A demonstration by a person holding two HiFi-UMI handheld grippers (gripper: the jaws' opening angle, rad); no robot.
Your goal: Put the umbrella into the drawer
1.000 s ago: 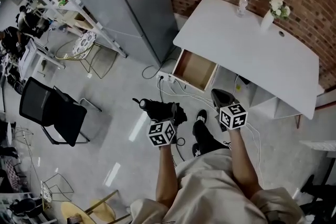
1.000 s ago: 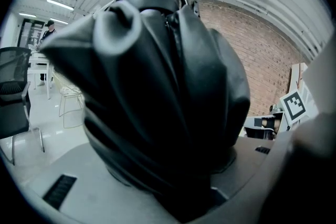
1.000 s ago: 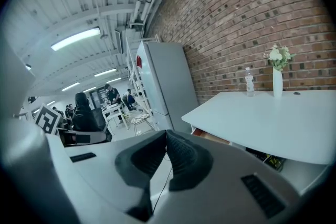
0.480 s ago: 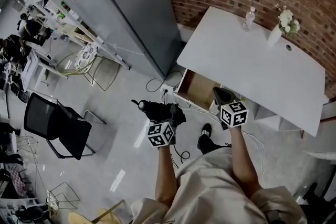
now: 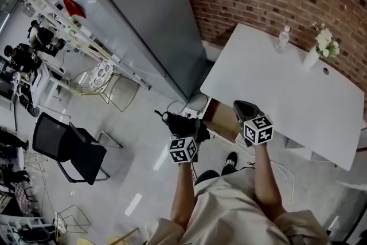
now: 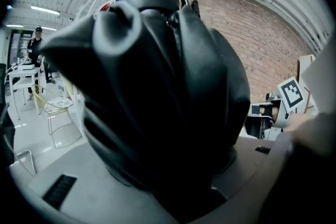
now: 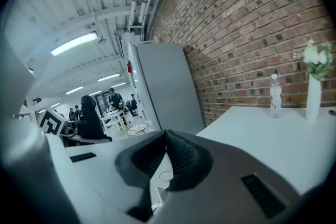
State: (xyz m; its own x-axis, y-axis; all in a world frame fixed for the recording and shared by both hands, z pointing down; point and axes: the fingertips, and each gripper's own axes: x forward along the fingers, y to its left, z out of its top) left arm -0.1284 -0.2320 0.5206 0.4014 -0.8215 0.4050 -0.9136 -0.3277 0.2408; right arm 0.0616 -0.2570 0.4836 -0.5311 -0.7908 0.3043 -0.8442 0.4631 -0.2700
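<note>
A folded black umbrella [image 5: 175,121] lies crosswise in my left gripper [image 5: 192,126], which is shut on it. In the left gripper view the umbrella [image 6: 157,86] fills the picture and hides the pads. My right gripper [image 5: 242,107] is held up beside it at the same height, shut, with nothing between its fingers; its pads meet in the right gripper view [image 7: 165,136]. The open drawer [image 5: 221,117], with a wood-coloured inside, sticks out of the white desk [image 5: 275,83] between and just beyond the two grippers, lower down.
A water bottle [image 5: 282,38] and a white vase of flowers [image 5: 321,46] stand at the desk's far edge by the brick wall. A tall grey cabinet [image 5: 143,14] rises left of the desk. Cables [image 5: 172,106] lie on the floor below it. A black chair [image 5: 69,146] stands at left.
Both grippers have been carried toward the desk, the umbrella still held. The open drawer, a good way ahead one second ago, now lies just past the grippers.
</note>
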